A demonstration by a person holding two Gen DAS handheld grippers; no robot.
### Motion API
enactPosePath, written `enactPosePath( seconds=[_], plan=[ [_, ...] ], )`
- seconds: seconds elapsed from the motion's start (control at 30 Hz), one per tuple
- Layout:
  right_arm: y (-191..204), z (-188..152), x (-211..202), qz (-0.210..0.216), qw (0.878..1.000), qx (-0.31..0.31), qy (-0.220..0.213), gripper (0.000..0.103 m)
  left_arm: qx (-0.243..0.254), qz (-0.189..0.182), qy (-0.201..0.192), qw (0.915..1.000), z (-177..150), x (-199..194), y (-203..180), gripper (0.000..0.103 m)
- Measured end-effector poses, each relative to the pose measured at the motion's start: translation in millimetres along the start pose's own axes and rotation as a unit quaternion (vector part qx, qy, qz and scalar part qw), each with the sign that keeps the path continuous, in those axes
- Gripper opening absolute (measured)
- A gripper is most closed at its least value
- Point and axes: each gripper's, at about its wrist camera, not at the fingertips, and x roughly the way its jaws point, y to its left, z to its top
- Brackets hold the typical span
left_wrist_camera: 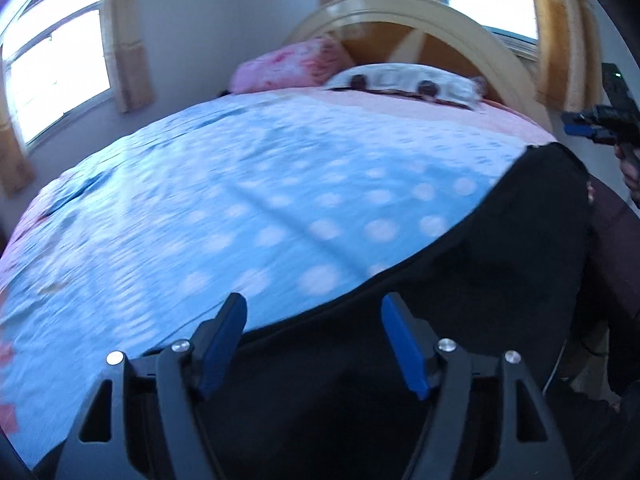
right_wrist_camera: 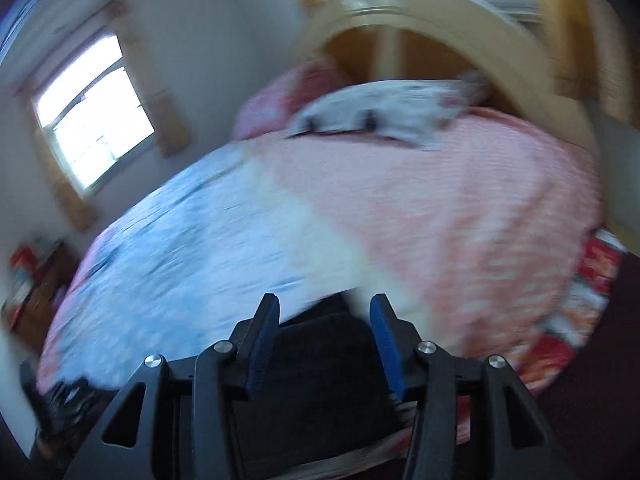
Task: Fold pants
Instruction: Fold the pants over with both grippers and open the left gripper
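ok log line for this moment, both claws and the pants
left claw: open, over black pants | right claw: open, holding nothing | pants: on blue dotted bedspread near bed edge | fold: not begun

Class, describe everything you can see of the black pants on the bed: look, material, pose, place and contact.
The black pants are plain, dark, soft-looking fabric with no visible pattern. They lie spread along the near edge of the bed, on the blue polka-dot cover. The left gripper hangs open over their edge, gripping nothing. In the blurred right wrist view, the right gripper is likewise open above the dark cloth.
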Motion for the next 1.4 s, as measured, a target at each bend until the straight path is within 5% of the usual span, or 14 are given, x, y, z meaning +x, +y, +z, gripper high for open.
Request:
enactPosePath(
  seconds=[0.1, 0.3, 0.5, 0.6, 0.73, 0.9, 1.1, 1.23, 1.4],
  plan=[
    [66.0, -19.4, 34.9, 0.076, 0.993, -0.074, 0.06, 0.049, -0.026, 0.03, 0.011, 0.9991, -12.9, -7.3, 28.8, 0.073],
    [199.9, -70.0, 98.9, 0.21, 0.947, -0.186, 0.154, 0.049, -0.06, 0.045, 0.051, 0.9958, -32.1, 3.2, 67.3, 0.073],
    [268.1, -112.2, 159.6, 0.218, 0.918, -0.229, 0.238, 0.049, -0.097, 0.074, 0.087, 0.9887, -37.6, 36.1, 97.7, 0.076],
    [264.6, -119.4, 186.8, 0.196, 0.923, -0.209, 0.256, 0.049, -0.114, 0.077, 0.097, 0.9857, -34.1, 46.8, 110.3, 0.083],
    [262.4, -109.9, 184.1, 0.174, 0.936, -0.201, 0.229, 0.049, -0.134, 0.088, 0.098, 0.9821, -29.7, 50.3, 119.9, 0.082],
    [211.7, -83.4, 142.0, 0.179, 0.956, -0.14, 0.184, 0.049, -0.123, 0.076, 0.058, 0.9878, -23.0, 18.7, 92.3, 0.082],
    [107.2, -67.7, 63.7, 0.123, 0.985, -0.037, 0.113, 0.049, -0.093, -0.01, 0.028, 0.9953, -9.8, 1.8, 24.1, 0.082],
    [26.3, -50.9, 9.5, 0.023, 0.999, 0.009, 0.044, 0.049, -0.054, -0.058, 0.043, 0.9959, -1.0, 15.7, -23.6, 0.082],
    [-51.1, -17.6, -15.0, -0.085, 0.994, 0.067, 0.014, 0.049, -0.043, -0.087, 0.048, 0.9941, 9.4, 30.1, -60.8, 0.082]
  ],
)
